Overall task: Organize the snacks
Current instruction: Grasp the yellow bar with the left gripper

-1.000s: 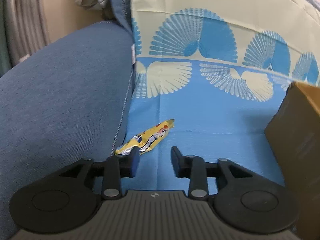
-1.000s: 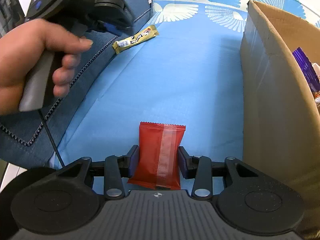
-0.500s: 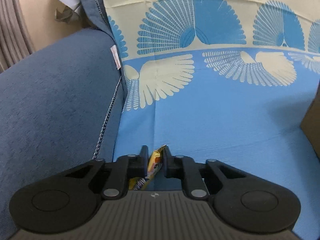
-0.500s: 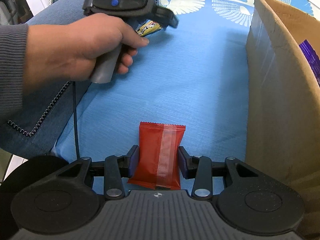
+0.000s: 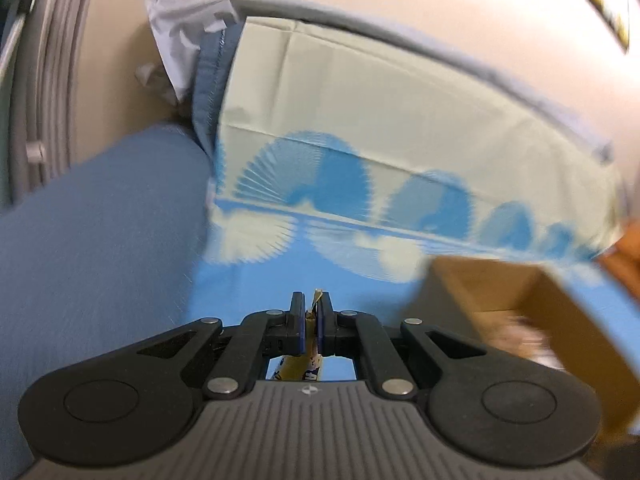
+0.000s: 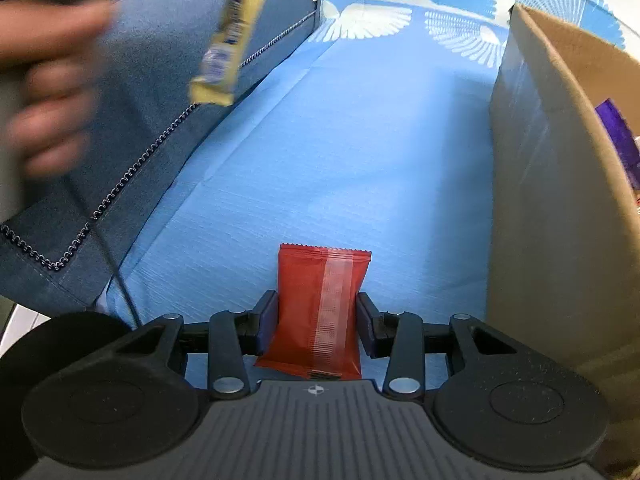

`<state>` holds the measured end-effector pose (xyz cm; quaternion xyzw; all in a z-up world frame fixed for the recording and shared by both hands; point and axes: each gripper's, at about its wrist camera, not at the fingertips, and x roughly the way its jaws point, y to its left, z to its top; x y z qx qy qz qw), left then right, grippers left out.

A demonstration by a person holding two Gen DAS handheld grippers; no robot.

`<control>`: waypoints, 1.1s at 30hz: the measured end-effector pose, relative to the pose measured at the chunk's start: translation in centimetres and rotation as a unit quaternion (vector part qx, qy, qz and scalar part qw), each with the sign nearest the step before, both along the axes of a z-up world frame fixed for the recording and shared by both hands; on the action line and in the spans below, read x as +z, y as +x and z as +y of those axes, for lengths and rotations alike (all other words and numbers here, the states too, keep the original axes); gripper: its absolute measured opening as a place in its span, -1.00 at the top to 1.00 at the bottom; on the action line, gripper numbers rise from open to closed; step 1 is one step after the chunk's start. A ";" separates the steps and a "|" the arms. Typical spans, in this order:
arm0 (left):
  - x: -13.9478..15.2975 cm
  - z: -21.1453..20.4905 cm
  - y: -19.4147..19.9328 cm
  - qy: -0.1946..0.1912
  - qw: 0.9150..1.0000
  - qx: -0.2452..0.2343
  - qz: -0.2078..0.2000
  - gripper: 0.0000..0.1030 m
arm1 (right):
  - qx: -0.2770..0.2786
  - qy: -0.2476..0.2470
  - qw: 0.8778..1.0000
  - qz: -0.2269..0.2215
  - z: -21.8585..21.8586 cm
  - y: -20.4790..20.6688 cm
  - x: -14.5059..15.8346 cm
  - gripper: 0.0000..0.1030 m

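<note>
Left gripper [image 5: 311, 312] fingers pinched tight, raised, right gripper [image 6: 317, 322] fingers partly apart, angled down

The right gripper [image 6: 316, 320] clamps a red foil snack packet [image 6: 316, 312] between its fingers [image 6: 266, 322] above the blue patterned cloth [image 6: 340, 152]. A brown cardboard box [image 6: 560, 200] stands just right. Upper left, a blurred hand [image 6: 44, 92] carries a dangling yellow wrapped snack bar [image 6: 228, 44].

2 wrist cams; both see cardboard box [image 5: 532, 312].
</note>
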<state>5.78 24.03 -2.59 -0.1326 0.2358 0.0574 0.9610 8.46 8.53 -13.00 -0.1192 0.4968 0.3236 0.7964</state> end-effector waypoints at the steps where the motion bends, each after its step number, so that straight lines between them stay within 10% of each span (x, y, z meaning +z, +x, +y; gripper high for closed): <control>1: 0.1 -0.2 -1.1 -0.027 1.000 -0.008 0.002 0.90 | -0.001 -0.001 1.000 -0.004 -0.1 -0.2 0.1 0.16; 7: -3.3 -0.3 -4.6 -0.159 0.984 -0.023 0.077 0.89 | -0.001 0.001 1.000 -0.027 -0.7 -1.7 1.0 0.17; 14: -8.1 0.9 -2.9 -0.156 0.979 0.032 0.128 0.72 | 0.010 0.006 0.999 -0.043 -1.7 -3.3 1.0 0.16; 17: -8.5 1.5 -3.3 -0.159 0.979 0.038 0.122 0.06 | 0.007 0.008 0.999 -0.040 -1.8 -3.5 0.7 0.16; 33: -10.0 -2.7 -2.8 -0.077 0.966 -0.034 0.245 0.06 | -0.012 0.007 0.999 -0.042 -1.5 -3.5 0.1 0.15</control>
